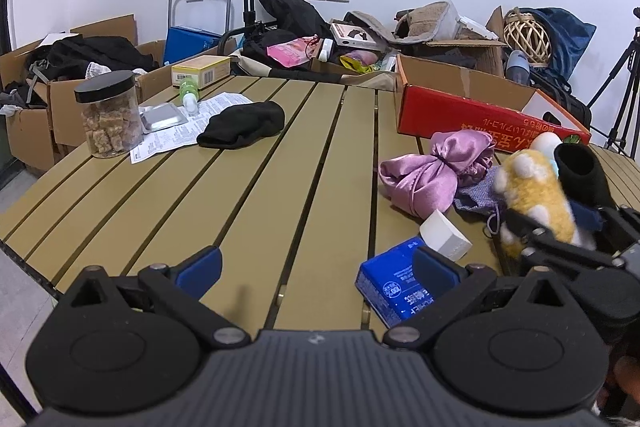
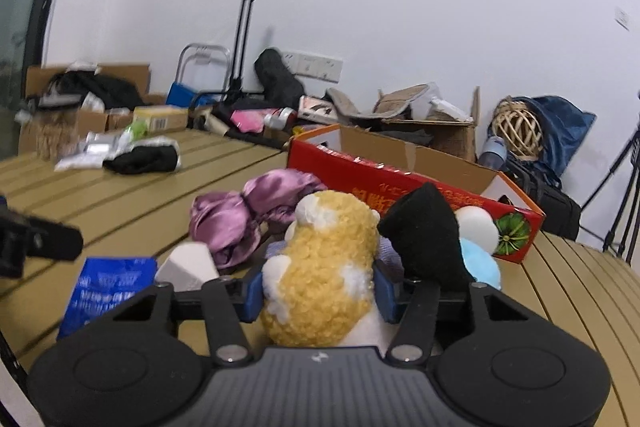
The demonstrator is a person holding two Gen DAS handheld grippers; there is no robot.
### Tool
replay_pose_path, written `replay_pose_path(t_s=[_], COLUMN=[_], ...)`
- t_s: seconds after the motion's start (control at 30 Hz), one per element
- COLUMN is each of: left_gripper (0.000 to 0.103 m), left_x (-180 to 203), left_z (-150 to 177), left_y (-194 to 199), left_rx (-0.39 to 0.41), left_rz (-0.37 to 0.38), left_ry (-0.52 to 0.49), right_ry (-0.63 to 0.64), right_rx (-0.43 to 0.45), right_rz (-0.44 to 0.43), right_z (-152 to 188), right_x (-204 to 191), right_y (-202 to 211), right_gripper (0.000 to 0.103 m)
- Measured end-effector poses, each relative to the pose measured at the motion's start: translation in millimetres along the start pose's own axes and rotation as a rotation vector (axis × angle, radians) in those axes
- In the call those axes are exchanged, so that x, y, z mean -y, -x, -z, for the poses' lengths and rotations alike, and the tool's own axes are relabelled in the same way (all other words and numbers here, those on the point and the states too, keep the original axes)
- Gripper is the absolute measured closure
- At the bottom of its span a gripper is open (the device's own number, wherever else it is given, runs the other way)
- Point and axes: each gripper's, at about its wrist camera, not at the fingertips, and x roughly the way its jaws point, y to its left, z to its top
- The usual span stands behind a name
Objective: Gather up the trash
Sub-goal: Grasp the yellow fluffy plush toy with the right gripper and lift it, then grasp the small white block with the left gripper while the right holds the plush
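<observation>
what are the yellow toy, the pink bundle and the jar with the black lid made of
The yellow toy, held in the right tool, looks like curly plush fleece with white patches: matte and fuzzy. The pink bundle seems to be satin or a similar silky fabric, judging by its sheen and soft creases. The jar appears to be clear plastic or glass, since brown chunks show through; its black lid looks like smooth plastic.

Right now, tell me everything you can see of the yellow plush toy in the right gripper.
The yellow plush toy is a curly, fleece-like stuffed piece, yellow with white patches and a white underside. It sits between the blue pads of the right gripper, which press on its sides, and sticks out forward past the fingers. The left wrist view shows it tilted, small white nubs on its end. A black fabric piece leans against its right side; what kind of toy it is I cannot tell.
</observation>
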Motion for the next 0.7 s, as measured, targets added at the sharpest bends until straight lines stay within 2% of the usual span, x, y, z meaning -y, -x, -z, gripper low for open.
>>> replay_pose_path(t_s=[0.4, 0.57, 0.7], left_gripper=[0.000, 0.000, 0.000], left_x=[20, 38, 53], left_z=[-1, 0, -1], left_y=[-2, -4, -6], left_rx=[0.029, 0.047, 0.072], left_rz=[0.034, 0.056, 0.065], left_ry=[-0.029, -0.065, -0.109], right_ry=[-0.236, -0.282, -0.362], right_rx=[0.066, 0.091, 0.103], right_rz=[-0.024, -0.005, -0.024], right_z=[-4, -4, -2], right_x=[57, 77, 98], right_y=[31, 42, 49], right_gripper=[0.051, 0.051, 0.051])
